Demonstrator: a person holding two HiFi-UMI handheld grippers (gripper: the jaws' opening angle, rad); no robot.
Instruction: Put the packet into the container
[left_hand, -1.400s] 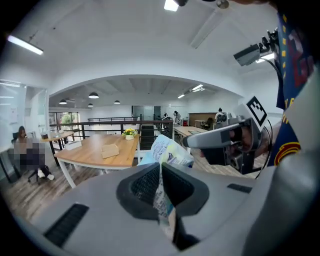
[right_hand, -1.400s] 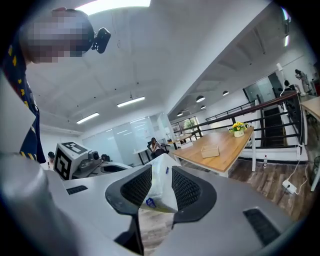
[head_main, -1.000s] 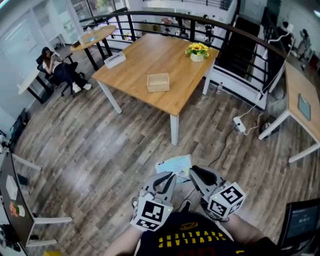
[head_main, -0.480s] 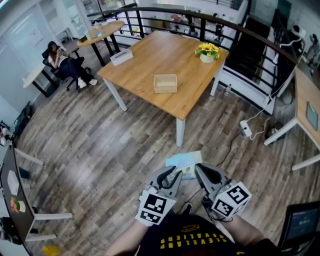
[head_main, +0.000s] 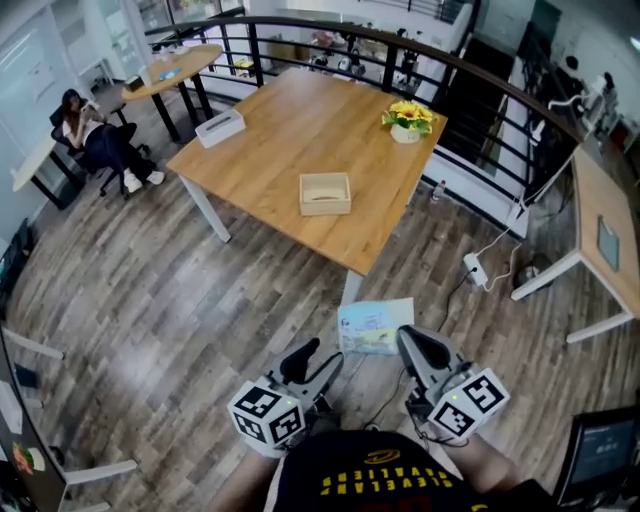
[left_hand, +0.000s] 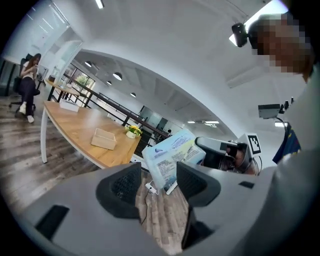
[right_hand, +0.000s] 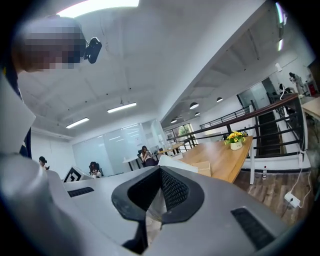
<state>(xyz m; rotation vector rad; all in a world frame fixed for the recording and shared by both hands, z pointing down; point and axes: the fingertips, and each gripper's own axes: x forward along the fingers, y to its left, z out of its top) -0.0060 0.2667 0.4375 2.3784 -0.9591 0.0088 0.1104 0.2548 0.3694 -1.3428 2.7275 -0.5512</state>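
Observation:
The packet (head_main: 375, 326), pale blue with print, hangs in the air in front of me, over the wood floor. My right gripper (head_main: 410, 342) is shut on its right edge; in the right gripper view the pads (right_hand: 172, 187) pinch the thin white edge of the packet (right_hand: 176, 162). My left gripper (head_main: 316, 358) sits to the packet's left, and its jaws are opening with nothing pressed between them. In the left gripper view the packet (left_hand: 170, 156) shows beyond the left gripper (left_hand: 159, 176). The container (head_main: 325, 193), a shallow wooden box, stands on the wooden table (head_main: 260, 140) ahead.
A pot of yellow flowers (head_main: 406, 121) and a white tissue box (head_main: 219, 127) also stand on the table. A black railing (head_main: 480, 110) runs behind it. A power strip with cable (head_main: 473, 268) lies on the floor. A seated person (head_main: 95, 140) is far left.
The left gripper has let go of the packet, opened wide and drawn back to the left. The right gripper has shut on the packet and now holds it alone.

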